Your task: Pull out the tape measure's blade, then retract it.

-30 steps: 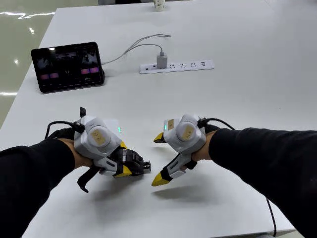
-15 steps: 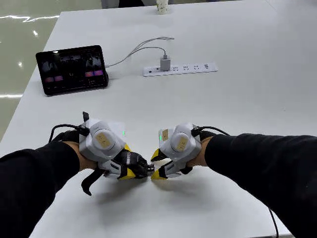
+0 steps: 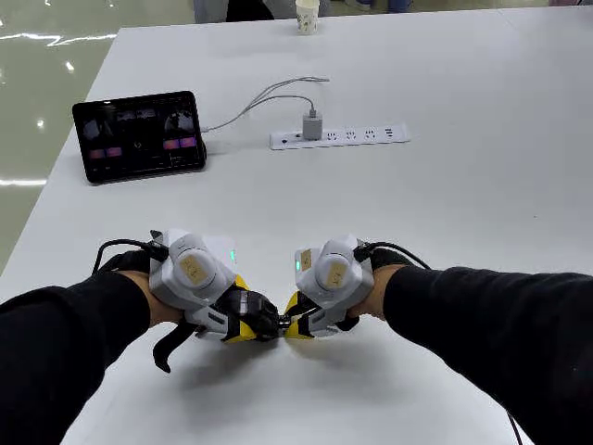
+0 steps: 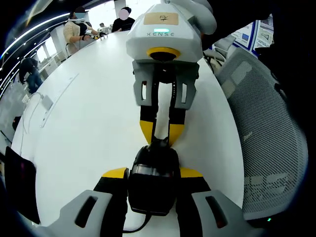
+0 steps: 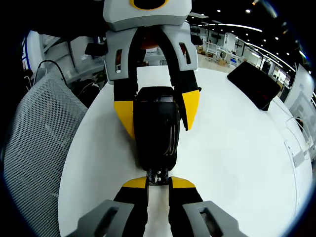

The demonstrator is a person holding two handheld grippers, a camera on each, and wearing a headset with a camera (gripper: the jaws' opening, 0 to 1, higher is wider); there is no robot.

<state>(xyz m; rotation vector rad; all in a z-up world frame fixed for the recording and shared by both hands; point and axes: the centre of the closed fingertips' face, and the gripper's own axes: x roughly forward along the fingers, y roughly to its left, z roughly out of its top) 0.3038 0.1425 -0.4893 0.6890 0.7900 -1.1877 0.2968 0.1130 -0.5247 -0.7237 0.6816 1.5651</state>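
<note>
Tape measure is the black case at the near end of the white table, right in front of you and low over the surface. I can't tell if it actually touches. Your left gripper has it clamped across the body, and in the left gripper view the yellow-tipped jaws hug both sides of the case. Your right gripper meets it nose to nose, jaws pinched nearly together on the little metal blade hook, which sits right at the case's mouth. Further back there's a dark tablet propped up on the left, a power strip with a charger plugged in near the middle, and a paper cup at the far edge.
</note>
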